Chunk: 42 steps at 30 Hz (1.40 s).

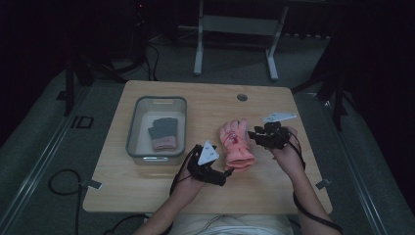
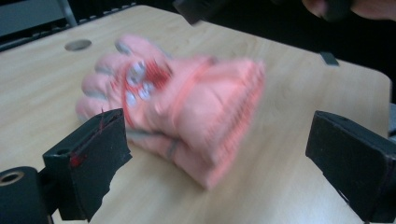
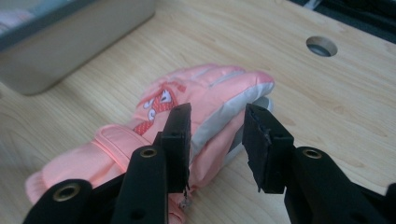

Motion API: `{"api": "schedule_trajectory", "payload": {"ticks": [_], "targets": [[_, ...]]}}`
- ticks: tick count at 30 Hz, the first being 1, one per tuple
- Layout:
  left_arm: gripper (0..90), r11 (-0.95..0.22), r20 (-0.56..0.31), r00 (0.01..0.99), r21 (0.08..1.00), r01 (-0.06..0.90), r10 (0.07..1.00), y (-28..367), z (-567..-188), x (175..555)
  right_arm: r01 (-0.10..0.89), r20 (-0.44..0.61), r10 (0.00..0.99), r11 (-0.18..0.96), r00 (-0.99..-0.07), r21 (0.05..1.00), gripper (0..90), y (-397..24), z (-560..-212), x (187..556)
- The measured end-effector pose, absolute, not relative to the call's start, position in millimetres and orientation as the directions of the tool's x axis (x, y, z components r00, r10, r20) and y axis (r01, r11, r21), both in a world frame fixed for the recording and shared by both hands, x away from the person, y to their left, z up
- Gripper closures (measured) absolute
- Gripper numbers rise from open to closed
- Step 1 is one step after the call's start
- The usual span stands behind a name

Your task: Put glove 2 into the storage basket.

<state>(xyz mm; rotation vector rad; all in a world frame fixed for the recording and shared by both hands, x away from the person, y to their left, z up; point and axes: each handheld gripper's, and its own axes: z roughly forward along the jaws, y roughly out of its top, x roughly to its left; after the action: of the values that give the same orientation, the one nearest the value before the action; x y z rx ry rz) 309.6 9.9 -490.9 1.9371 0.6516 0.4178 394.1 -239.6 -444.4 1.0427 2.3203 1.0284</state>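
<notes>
A pink glove [image 1: 237,144] with a red and white patch lies flat in the middle of the wooden table [image 1: 205,103], fingers pointing away from me. My left gripper [image 1: 227,172] is at its cuff end. In the left gripper view the jaws [image 2: 218,123] stand wide apart with the blurred glove [image 2: 187,102] ahead of them, untouched. My right gripper [image 1: 252,134] hovers at the glove's finger side. In the right gripper view its jaws [image 3: 218,112] stand apart over the grey edge of the glove [image 3: 210,88] and do not press on it.
A clear grey-rimmed bin [image 1: 132,132] stands on the left of the table and holds a grey glove [image 1: 163,131] with a pink cuff. Near the table's far edge is a round cable hole [image 1: 242,97]. A desk frame stands on the floor beyond the table.
</notes>
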Motion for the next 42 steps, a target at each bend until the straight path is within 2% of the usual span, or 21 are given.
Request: {"api": "schedule_trajectory", "payload": {"ticks": [8,11,13,17,22,24,27,28,30,34,41,42], "targets": [[6.0,-0.373,0.047,0.760,0.890,0.263,0.648,-4,-474,362,0.440,-0.071,0.762,0.444,-0.643,0.780,63.4,-240,-440,397],[6.2,-0.349,-0.004,0.760,0.887,0.302,0.650,-9,-477,380,0.439,-0.065,0.766,0.433,-0.639,0.787,63.7,-237,-439,399],[6.4,-0.368,0.007,0.758,0.877,0.309,0.653,-12,-479,388,0.437,-0.064,0.773,0.423,-0.631,0.794,64.2,-233,-440,401],[8.3,-0.325,-0.080,0.741,0.864,0.385,0.666,-14,-486,403,0.444,-0.069,0.785,0.418,-0.616,0.792,64.8,-225,-447,406],[14.3,-0.342,-0.065,0.697,0.837,0.428,0.714,-16,-496,408,0.467,-0.035,0.776,0.414,-0.630,0.782,62.3,-222,-459,407],[14.6,-0.326,-0.098,0.674,0.818,0.474,0.732,-17,-498,413,0.476,-0.027,0.777,0.413,-0.629,0.776,61.4,-222,-464,409],[15.2,-0.354,-0.090,0.663,0.788,0.504,0.743,-21,-503,416,0.489,-0.025,0.783,0.413,-0.622,0.769,60.5,-223,-469,411],[15.2,-0.348,-0.134,0.649,0.755,0.556,0.749,-21,-508,421,0.504,-0.013,0.784,0.411,-0.620,0.760,58.9,-224,-473,413],[19.0,-0.342,-0.164,0.642,0.735,0.586,0.749,-20,-514,423,0.544,-0.002,0.786,0.429,-0.619,0.721,52.2,-229,-490,417],[23.2,-0.297,-0.288,0.605,0.668,0.682,0.742,-19,-532,429,0.599,0.054,0.785,0.425,-0.618,0.679,41.8,-236,-505,424],[23.8,-0.243,-0.416,0.554,0.596,0.765,0.721,-20,-545,439,0.689,0.197,0.770,0.387,-0.607,0.612,41.2,-245,-519,438],[27.1,-0.238,-0.442,0.552,0.587,0.774,0.707,-20,-547,440,0.695,0.210,0.766,0.383,-0.607,0.609,41.3,-246,-521,440]]}}
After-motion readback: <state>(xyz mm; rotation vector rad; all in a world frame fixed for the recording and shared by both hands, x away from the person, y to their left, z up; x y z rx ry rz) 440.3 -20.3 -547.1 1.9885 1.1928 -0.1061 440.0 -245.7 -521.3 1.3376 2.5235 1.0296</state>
